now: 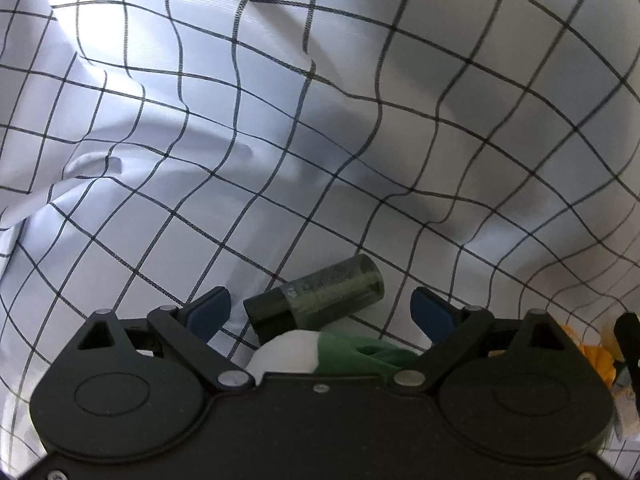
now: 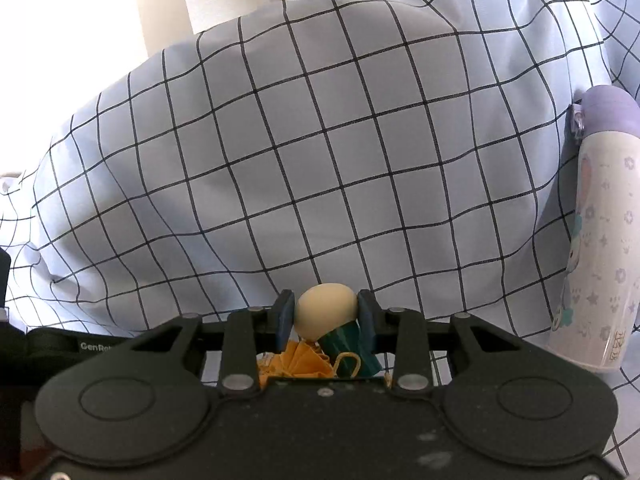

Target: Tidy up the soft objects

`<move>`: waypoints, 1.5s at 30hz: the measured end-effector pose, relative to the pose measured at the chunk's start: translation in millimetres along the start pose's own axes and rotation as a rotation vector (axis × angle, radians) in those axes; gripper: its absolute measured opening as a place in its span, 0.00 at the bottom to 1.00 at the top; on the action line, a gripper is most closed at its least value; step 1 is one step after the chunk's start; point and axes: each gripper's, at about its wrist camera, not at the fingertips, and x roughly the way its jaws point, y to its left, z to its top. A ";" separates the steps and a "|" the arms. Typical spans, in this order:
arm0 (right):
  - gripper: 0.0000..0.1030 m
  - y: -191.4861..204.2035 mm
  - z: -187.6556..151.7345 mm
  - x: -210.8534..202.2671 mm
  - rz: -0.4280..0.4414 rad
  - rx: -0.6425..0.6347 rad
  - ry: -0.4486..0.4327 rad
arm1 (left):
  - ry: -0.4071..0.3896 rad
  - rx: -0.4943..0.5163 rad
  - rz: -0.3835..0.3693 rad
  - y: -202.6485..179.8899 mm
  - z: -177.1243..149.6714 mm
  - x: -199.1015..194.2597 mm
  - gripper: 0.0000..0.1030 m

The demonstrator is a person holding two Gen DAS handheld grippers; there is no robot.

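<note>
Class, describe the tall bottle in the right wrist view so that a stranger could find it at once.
Start at the checked cloth that fills the view and follow it to the right edge. There the bottle stands leaning against the cloth. It alone has a purple cap and a white body printed with a cartoon rabbit and small flowers.

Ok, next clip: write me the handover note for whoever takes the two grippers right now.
Left gripper: open, holding nothing, over a dark bottle and a white and green soft item on the checked bedding.
Right gripper: shut on a cream-headed soft toy; its orange part hangs below.
Tall printed bottle leans on the bedding at right.
Done: toy picked up.
Left: set it down, then probably the white and green item. No drop-off spot is in view.
</note>
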 end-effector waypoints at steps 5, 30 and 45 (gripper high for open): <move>0.32 1.1 0.4 -1.8 -0.001 -0.001 -0.002 | -0.031 -0.045 0.034 2.0 -0.4 -5.3 0.90; 0.32 0.3 2.9 1.2 -0.021 0.009 0.015 | -0.264 0.158 0.072 59.1 -35.0 -104.3 0.66; 0.33 60.5 31.6 14.6 0.062 -0.247 0.131 | -0.233 0.147 0.052 129.7 -97.9 -125.6 0.66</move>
